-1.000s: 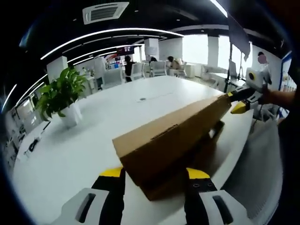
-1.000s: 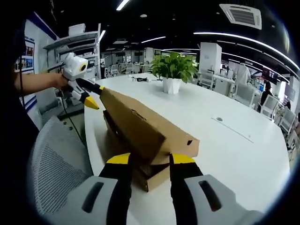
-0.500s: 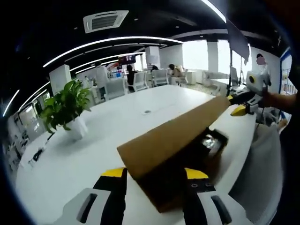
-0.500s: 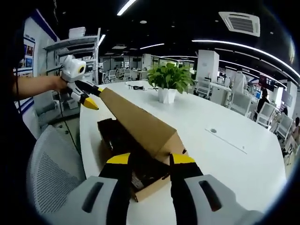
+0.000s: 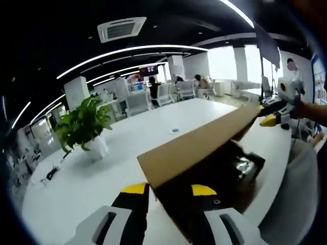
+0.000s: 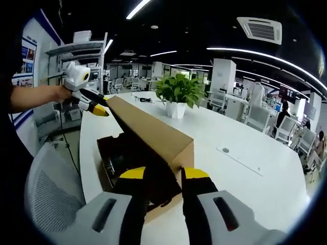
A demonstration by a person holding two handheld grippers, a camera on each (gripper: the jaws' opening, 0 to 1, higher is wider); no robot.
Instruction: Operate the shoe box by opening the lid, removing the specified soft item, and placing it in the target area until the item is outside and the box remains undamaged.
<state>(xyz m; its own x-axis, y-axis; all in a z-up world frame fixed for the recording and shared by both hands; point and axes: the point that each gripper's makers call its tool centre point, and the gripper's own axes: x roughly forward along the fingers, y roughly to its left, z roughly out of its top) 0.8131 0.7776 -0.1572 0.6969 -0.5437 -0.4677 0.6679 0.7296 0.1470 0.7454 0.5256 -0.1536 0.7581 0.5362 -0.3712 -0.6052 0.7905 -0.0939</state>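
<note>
The plain brown cardboard shoe-box lid [image 5: 196, 149] is tilted up like a ramp over the open brown cardboard box [image 5: 245, 186], which sits near the edge of the long white bench [image 5: 102, 168], beside a grey mesh chair [image 6: 48, 176]. A tool holds each short end of the lid, and sharing the load this way keeps it level along its length and should spare the cardboard from twisting or tearing. In the left gripper view the left tool [image 5: 168, 190] has its yellow-tipped jaws standing either side of the lid's near corner, narrowly parted around it. The right tool [image 6: 158, 173] does the same at the opposite end in the right gripper view, its jaws closed in against the cardboard. Each tool also appears at the far end of the lid in the other's view. The raised lid exposes a dark interior where something shiny and crinkled [image 5: 241, 164] lies, probably the wrapped soft item, though it is too small to identify. A green potted plant in a white pot [image 6: 178, 94] stands well apart.
</note>
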